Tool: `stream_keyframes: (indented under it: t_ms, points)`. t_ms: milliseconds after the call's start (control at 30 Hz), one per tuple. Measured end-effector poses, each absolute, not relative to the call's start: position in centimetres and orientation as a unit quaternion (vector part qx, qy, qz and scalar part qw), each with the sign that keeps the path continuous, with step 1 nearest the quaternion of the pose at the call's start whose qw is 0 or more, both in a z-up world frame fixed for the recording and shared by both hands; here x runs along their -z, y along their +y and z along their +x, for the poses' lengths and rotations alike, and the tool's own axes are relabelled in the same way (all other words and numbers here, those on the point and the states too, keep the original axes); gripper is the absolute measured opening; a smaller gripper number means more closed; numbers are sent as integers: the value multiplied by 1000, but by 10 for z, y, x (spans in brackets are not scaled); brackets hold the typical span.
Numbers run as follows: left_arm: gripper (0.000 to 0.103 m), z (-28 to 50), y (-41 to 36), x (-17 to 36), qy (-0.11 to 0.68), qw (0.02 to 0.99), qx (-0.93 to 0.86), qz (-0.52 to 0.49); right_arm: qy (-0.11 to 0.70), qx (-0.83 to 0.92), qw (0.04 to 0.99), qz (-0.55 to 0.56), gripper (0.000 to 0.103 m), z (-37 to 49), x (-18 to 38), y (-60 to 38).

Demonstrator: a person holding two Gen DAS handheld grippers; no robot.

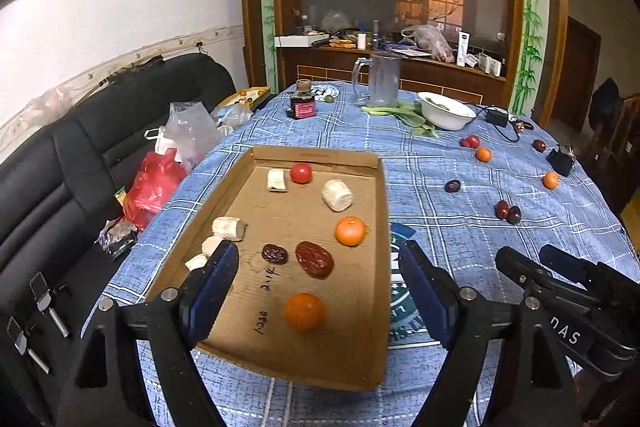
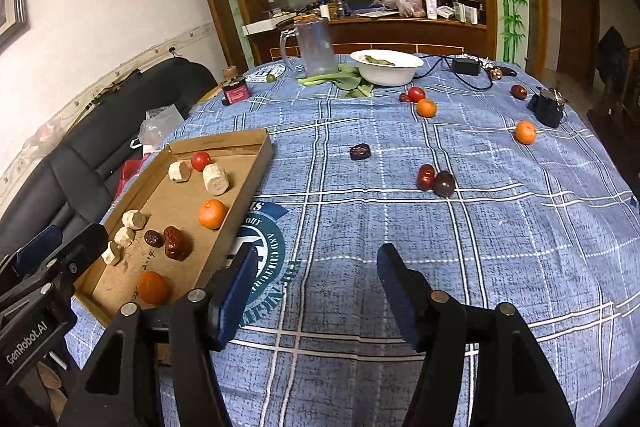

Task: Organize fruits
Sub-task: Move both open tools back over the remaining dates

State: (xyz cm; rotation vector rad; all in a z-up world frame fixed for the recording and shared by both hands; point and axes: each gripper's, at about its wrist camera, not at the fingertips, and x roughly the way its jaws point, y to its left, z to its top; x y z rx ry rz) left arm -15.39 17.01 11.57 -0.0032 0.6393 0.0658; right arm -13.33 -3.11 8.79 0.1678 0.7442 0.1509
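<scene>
A shallow cardboard tray point(image 1: 362, 359) point(image 2: 256, 163) lies on the blue checked tablecloth. It holds two oranges point(image 1: 305, 311) point(image 1: 350, 231), a red tomato point(image 1: 301, 173), two dark red dates point(image 1: 314, 259) and several white chunks point(image 1: 337, 194). My left gripper point(image 1: 320, 267) hovers open and empty over the tray's near end. My right gripper point(image 2: 316, 267) is open and empty over bare cloth, right of the tray. Loose on the cloth are two oranges point(image 2: 426, 107) point(image 2: 525, 132), a tomato point(image 2: 416, 93) and dark dates point(image 2: 360, 151) point(image 2: 425, 177) point(image 2: 444, 183).
A white bowl point(image 2: 386, 67), a clear plastic jug point(image 2: 316, 45), green stalks point(image 2: 340, 79), a dark jar point(image 2: 236, 91), a black adapter with cable point(image 2: 466, 65) and a small black object point(image 2: 548, 109) stand at the table's far side. A black sofa point(image 1: 80, 163) with bags is left.
</scene>
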Motion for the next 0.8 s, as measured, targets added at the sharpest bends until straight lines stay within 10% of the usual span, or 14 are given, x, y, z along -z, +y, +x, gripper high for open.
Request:
stream_keyframes:
  t_ms: [800]
  points:
    - [82, -136, 137, -95, 351, 936, -9, 24, 385, -64, 912, 130, 72, -124, -66, -70]
